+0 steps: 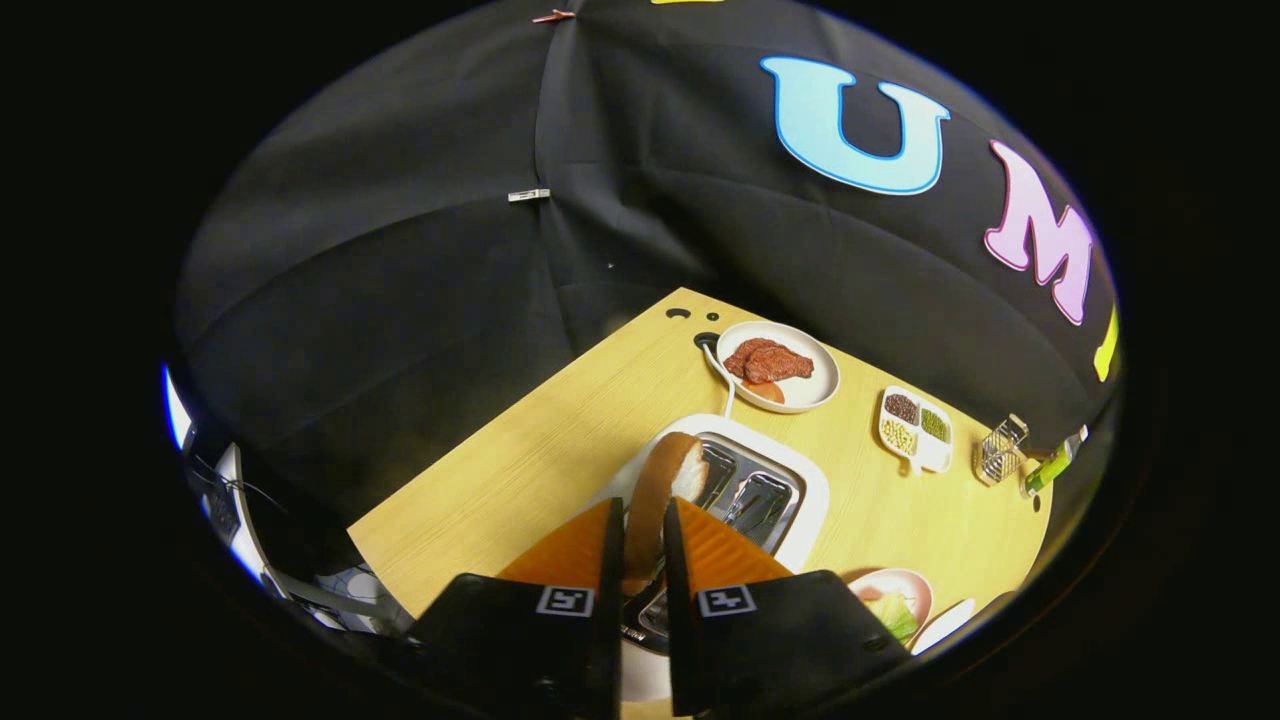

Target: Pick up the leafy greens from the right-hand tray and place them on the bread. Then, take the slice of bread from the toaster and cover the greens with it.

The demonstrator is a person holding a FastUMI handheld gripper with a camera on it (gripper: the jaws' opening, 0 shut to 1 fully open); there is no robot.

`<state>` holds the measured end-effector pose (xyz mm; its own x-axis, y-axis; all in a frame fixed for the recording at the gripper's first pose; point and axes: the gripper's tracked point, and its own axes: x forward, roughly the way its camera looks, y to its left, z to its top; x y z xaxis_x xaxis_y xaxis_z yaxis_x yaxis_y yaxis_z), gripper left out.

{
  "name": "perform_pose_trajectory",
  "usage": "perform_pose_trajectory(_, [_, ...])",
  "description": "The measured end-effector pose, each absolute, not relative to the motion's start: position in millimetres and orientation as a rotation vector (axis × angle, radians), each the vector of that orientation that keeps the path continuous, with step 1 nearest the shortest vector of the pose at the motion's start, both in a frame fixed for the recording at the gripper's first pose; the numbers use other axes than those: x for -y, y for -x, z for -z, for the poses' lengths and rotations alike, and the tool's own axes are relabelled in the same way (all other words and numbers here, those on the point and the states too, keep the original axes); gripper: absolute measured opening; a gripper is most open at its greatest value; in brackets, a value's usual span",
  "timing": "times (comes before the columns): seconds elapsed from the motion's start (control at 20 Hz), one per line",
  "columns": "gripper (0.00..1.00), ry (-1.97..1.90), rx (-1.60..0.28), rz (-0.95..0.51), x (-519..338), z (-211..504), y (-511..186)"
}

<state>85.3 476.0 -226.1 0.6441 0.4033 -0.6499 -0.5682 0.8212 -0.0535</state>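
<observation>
My gripper (640, 512) is shut on a slice of bread (663, 484), brown at the crust and white on its face, held edge-up between the two fingers. The slice hangs just above the white toaster (805, 500), whose two metal slots lie beyond and to the right of the fingers. To the right of the fingers a pink plate (915, 584) carries leafy greens (893, 610); what lies under them I cannot tell.
On the wooden table (520, 470) beyond the toaster sits a white plate (815, 388) with brown meat. Farther right are a divided dish of beans (916, 430), a small wire basket (1002, 448) and a green object at the table's edge. A white plate rim (945, 622) lies beside the pink plate.
</observation>
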Motion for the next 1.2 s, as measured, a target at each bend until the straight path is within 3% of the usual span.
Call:
perform_pose_trajectory(0.05, [0.17,0.244,-0.688,-0.571,-478.0,227.5,-83.9])
perform_pose_trajectory(0.35, [0.12,0.201,-0.663,-0.632,-476.7,203.4,-81.2])
perform_pose_trajectory(1.2, [0.11,-0.034,-0.558,-0.516,-368.9,117.9,-116.2])
